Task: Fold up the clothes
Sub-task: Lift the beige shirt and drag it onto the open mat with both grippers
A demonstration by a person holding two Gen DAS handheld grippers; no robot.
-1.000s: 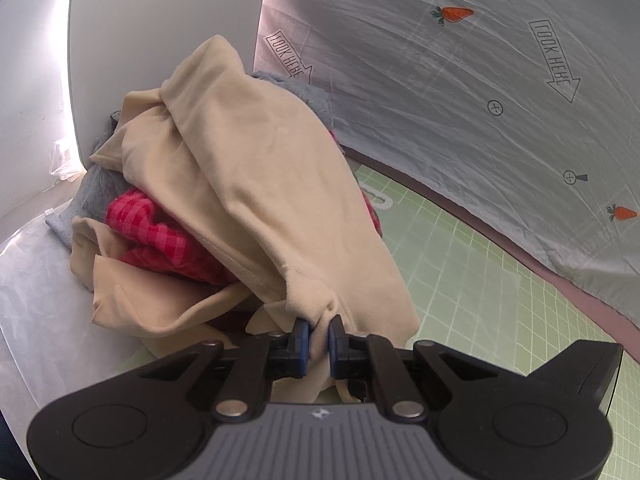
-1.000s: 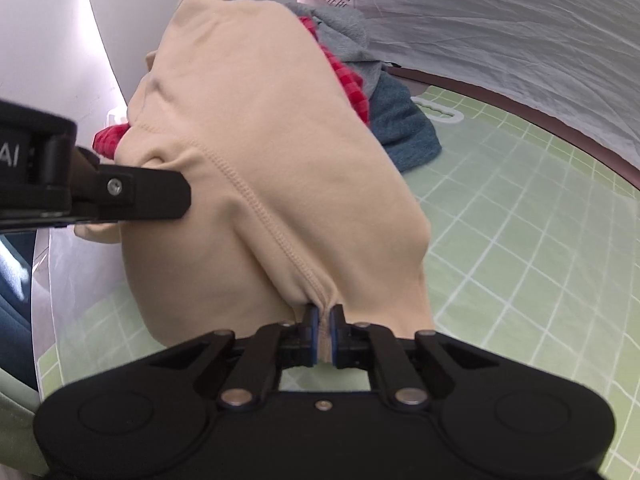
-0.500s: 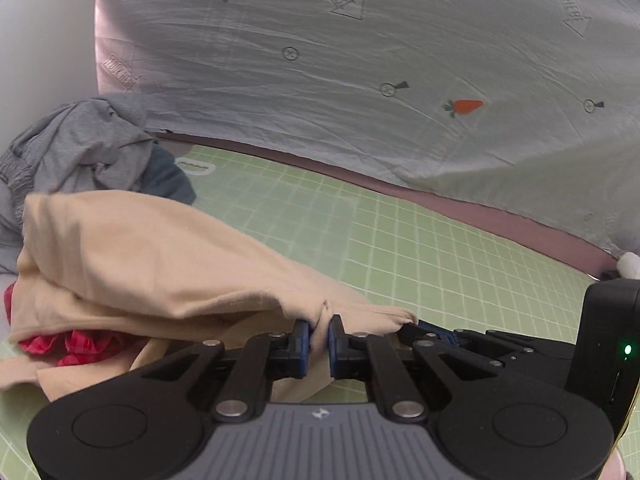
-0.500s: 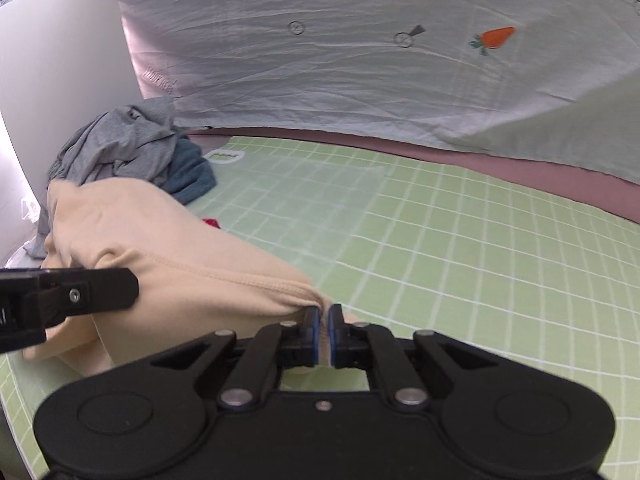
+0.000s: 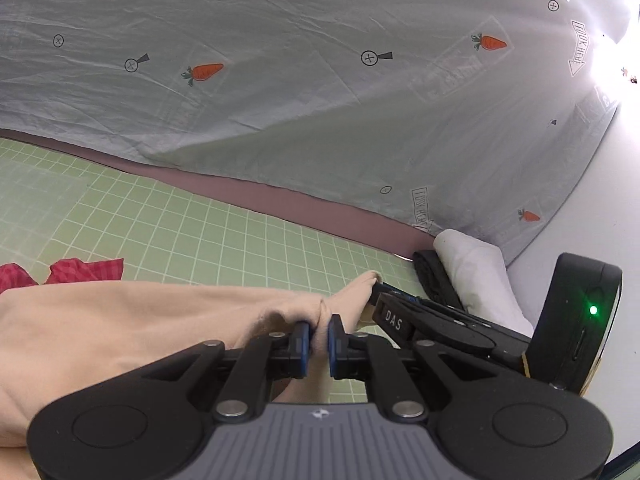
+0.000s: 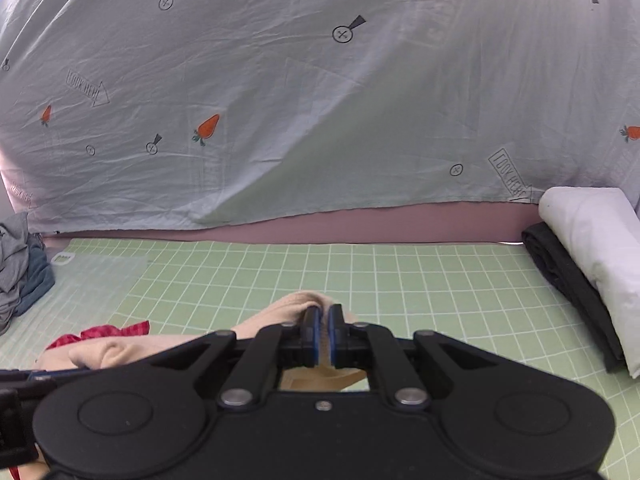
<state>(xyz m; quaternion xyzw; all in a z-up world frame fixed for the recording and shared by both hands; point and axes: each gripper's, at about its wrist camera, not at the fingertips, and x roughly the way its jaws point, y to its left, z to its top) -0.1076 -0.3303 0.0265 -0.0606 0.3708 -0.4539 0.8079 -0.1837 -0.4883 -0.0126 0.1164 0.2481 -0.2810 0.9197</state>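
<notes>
A beige garment (image 5: 120, 320) is stretched low over the green grid mat (image 5: 200, 232). My left gripper (image 5: 318, 338) is shut on a bunched edge of it. My right gripper (image 6: 323, 330) is shut on another edge of the same beige garment (image 6: 280, 312); it also shows in the left wrist view (image 5: 400, 320) just right of my left one. A red checked garment (image 5: 84, 270) lies on the mat beside the beige cloth and shows in the right wrist view (image 6: 108, 332).
A pile of grey and blue clothes (image 6: 20, 268) sits at the mat's far left. Folded white (image 6: 592, 248) and black (image 6: 568, 280) clothes lie stacked at the right. A carrot-print sheet (image 6: 320, 100) hangs behind the mat.
Both grippers have carried the beige garment to the right, away from the clothes pile, toward the middle of the mat. The red checked garment has come along beside it.
</notes>
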